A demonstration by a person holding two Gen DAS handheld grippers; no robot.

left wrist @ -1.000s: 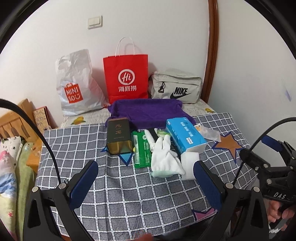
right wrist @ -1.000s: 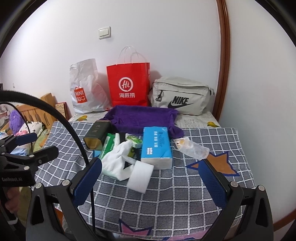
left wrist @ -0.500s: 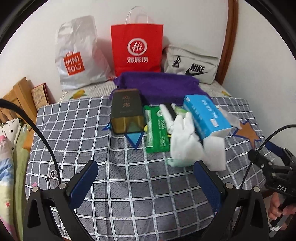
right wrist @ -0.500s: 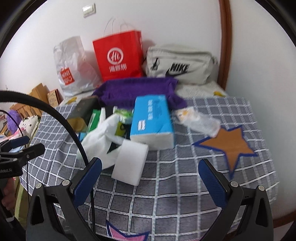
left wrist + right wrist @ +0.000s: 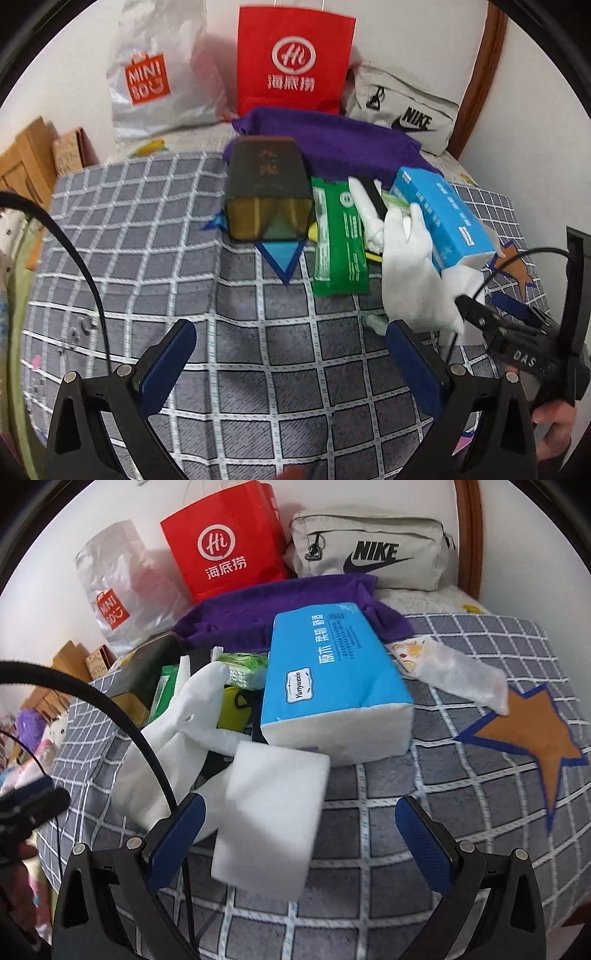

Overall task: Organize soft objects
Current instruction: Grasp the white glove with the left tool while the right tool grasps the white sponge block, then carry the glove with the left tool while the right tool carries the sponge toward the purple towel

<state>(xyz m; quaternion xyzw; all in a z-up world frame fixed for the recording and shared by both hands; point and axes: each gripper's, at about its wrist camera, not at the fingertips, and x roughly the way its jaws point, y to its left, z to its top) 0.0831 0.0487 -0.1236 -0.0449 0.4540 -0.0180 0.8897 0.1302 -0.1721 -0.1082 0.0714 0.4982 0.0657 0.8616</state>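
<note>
A white glove (image 5: 413, 273) (image 5: 173, 734), a white sponge block (image 5: 269, 812), a blue tissue pack (image 5: 332, 679) (image 5: 443, 218), a green wipes packet (image 5: 338, 240) and a purple towel (image 5: 332, 144) (image 5: 280, 605) lie on the checked cloth. My left gripper (image 5: 291, 365) is open and empty above bare cloth, left of the glove. My right gripper (image 5: 299, 838) is open, its fingers either side of the sponge's near end, apart from it. The right gripper also shows in the left wrist view (image 5: 517, 339).
A dark tin box (image 5: 267, 192) stands left of the wipes. A crumpled plastic wrapper (image 5: 458, 675) lies right of the tissues. A red paper bag (image 5: 291, 59), a Miniso bag (image 5: 155, 74) and a Nike pouch (image 5: 369, 550) line the back wall.
Both grippers have moved forward and down toward the pile. The sponge now sits between my right gripper's open fingers. Nothing has been picked up.
</note>
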